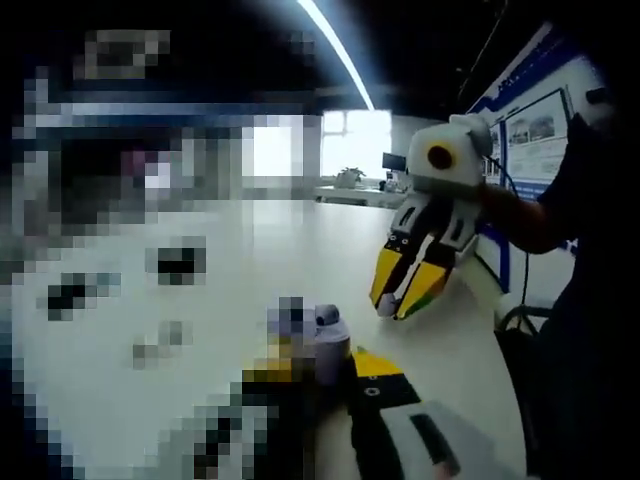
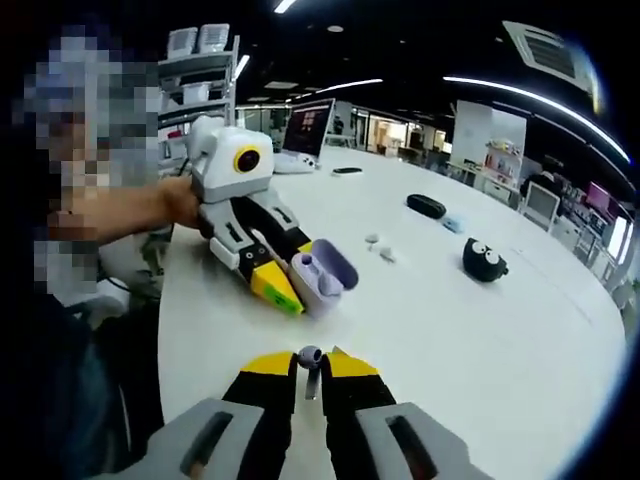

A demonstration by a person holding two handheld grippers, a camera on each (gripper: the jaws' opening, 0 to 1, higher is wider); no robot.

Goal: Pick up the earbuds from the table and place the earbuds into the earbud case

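Item 1: lilac hinged plastic earbud case [image 2: 325, 272], lid open, gripped by the left gripper [image 2: 285, 285] at table's near edge. One pale earbud [image 2: 308, 266] is seen seated in a well; 2nd well can't be judged. In left gripper view the case [image 1: 325, 345] is clamped between that view's own jaws, partly mosaic-blurred.

Item 2: small lilac earbud [image 2: 310, 354], qty 1, pinched at the tips of the right gripper [image 2: 311, 372]; jaws nearly closed on it, just above the white round table [image 2: 450, 340]. In left gripper view the right gripper [image 1: 400, 300] is seen held over the table w/ tips close together; its load is too small to tell there.

Item 3: small white earbuds [image 2: 380, 248], qty 2, lying loose mid-table, near each other, well apart from the case.

Misc. on table: flat black oval pouch [image 2: 426, 206], qty 1; pale blue small object [image 2: 453, 223], qty 1, just beside it; round black plush w/ white eyes [image 2: 484, 260], qty 1; laptop [image 2: 305, 130] at far side, qty 1.

A person's hand [image 2: 180, 205] is seen holding the left gripper.
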